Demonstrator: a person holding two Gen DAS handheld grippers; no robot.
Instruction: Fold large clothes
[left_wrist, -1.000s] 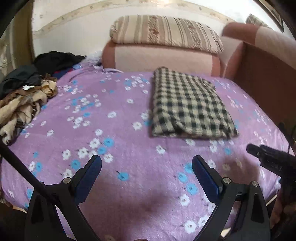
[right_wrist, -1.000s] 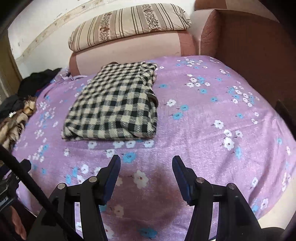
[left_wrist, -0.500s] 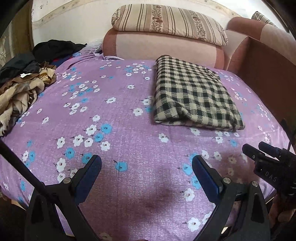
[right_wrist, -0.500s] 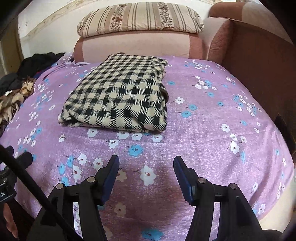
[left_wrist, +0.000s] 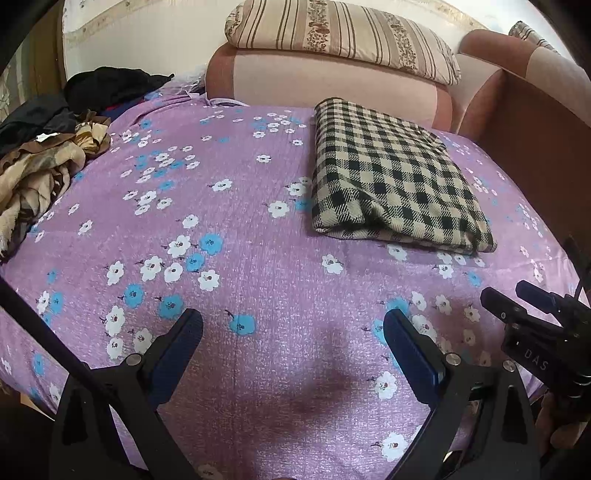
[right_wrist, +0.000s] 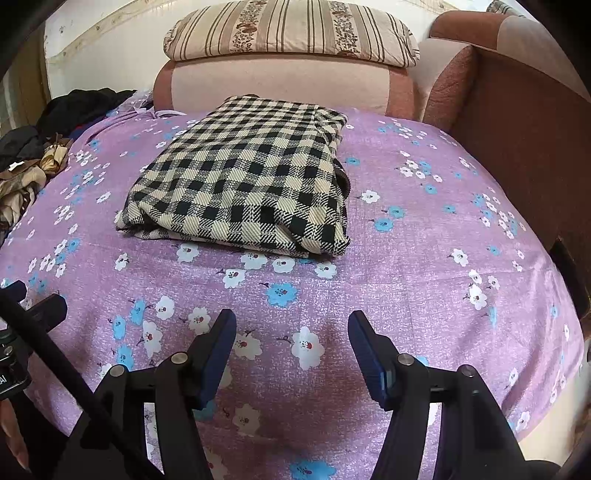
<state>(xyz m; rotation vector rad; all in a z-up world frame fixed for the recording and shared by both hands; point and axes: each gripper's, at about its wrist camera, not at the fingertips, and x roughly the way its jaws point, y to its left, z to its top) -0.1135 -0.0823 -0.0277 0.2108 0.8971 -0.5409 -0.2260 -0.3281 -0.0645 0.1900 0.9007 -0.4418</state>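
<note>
We list, on the sheet (left_wrist: 258, 258): one folded garment (right_wrist: 247, 184), lying flat toward the far right part, well apart from the heap of clothes (left_wrist: 44, 162) at the far left edge. Behind the garment we find a cushion (right_wrist: 280, 85), with a pillow (right_wrist: 291, 33) lying on top of it. To the right of the cushion and the sheet stands the sofa arm (right_wrist: 517, 110). Nearest us, both over the front part of the sheet: left gripper (left_wrist: 293, 343), and right gripper (right_wrist: 291, 341) to its right, before the garment.
</note>
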